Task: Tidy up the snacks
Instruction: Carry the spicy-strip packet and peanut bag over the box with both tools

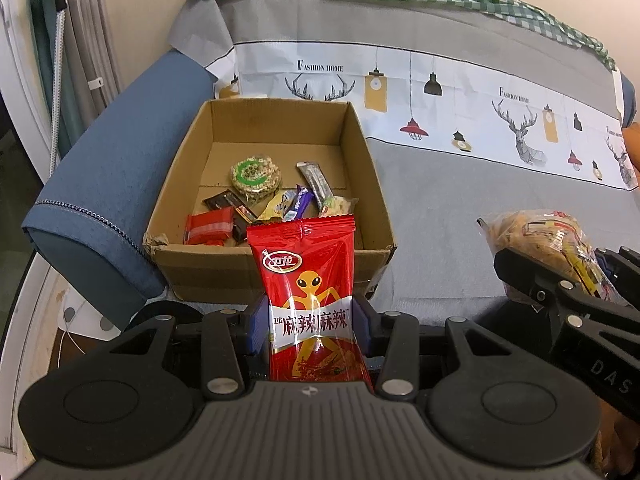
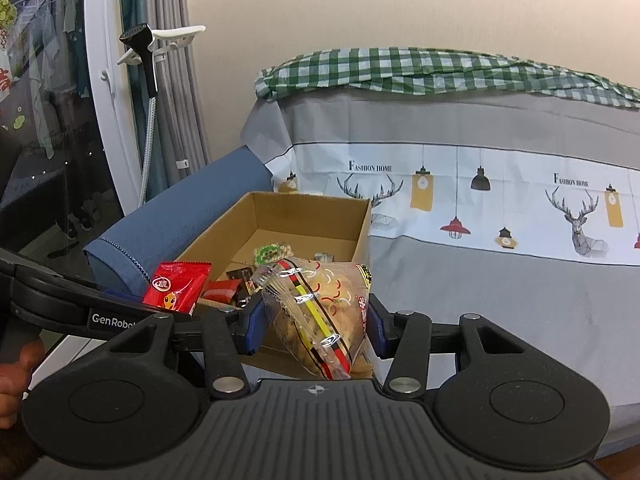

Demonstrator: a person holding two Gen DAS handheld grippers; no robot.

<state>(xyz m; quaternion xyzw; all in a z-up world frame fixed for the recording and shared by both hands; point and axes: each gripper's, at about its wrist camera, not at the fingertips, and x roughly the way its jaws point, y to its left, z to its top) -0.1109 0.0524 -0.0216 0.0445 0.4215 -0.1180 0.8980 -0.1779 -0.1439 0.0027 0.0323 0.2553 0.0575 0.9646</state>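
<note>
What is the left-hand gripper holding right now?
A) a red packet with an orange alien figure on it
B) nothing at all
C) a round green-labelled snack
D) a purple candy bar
A: the left gripper is clamped on the red alien packet, which stands upright between its blue pads, just short of the cardboard box of snacks.

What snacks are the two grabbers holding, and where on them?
Left hand-held gripper pinches the red spicy-strip packet by its sides; right hand-held gripper squeezes the clear cracker bag by its sides.
</note>
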